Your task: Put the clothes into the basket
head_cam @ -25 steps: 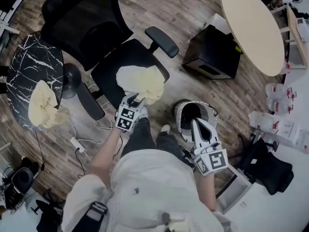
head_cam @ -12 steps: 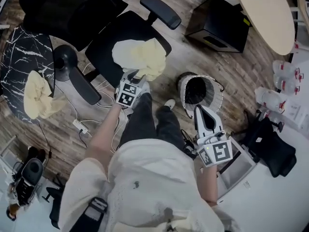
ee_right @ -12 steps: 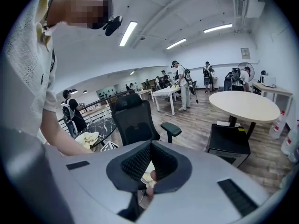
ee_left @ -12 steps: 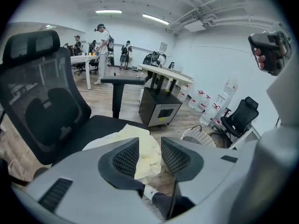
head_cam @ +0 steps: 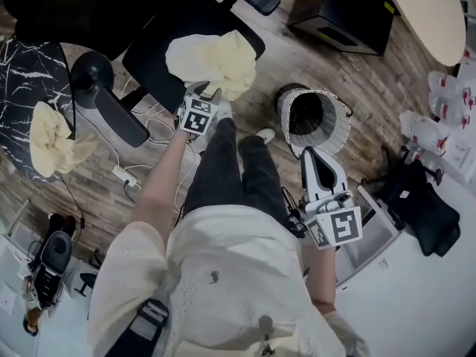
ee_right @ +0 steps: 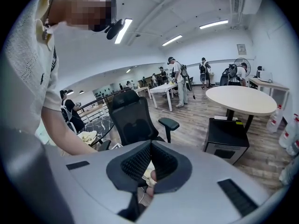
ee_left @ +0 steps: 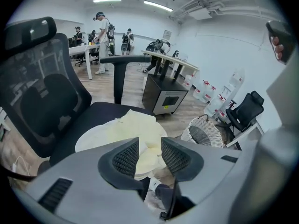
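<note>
Both grippers have descended. We see the left gripper [head_cam: 207, 93] [ee_left: 149, 156], jaws half apart and gripping nothing, at the edge of a crumpled pale-yellow cloth [head_cam: 212, 59] [ee_left: 135, 132] on the chair [head_cam: 149, 54]. The right gripper [head_cam: 312, 156] [ee_right: 149, 160], jaws closed and empty, hangs near the white basket [head_cam: 344, 122].

**Cloth, mesh, lattice and wood grain**

The pale yellow garment [head_cam: 212, 62] is soft, matt, crumpled cloth. The black chair [ee_left: 42, 92] has a mesh back. The basket [head_cam: 338, 129] is white openwork lattice. The floor [head_cam: 387, 88] shows wood-grain planks. The round worktop [head_cam: 30, 73] looks like black, white-veined marble. The left hand-held gripper [ee_left: 150, 144] is matt grey plastic with ribbed dark pads [ee_left: 127, 158].
</note>
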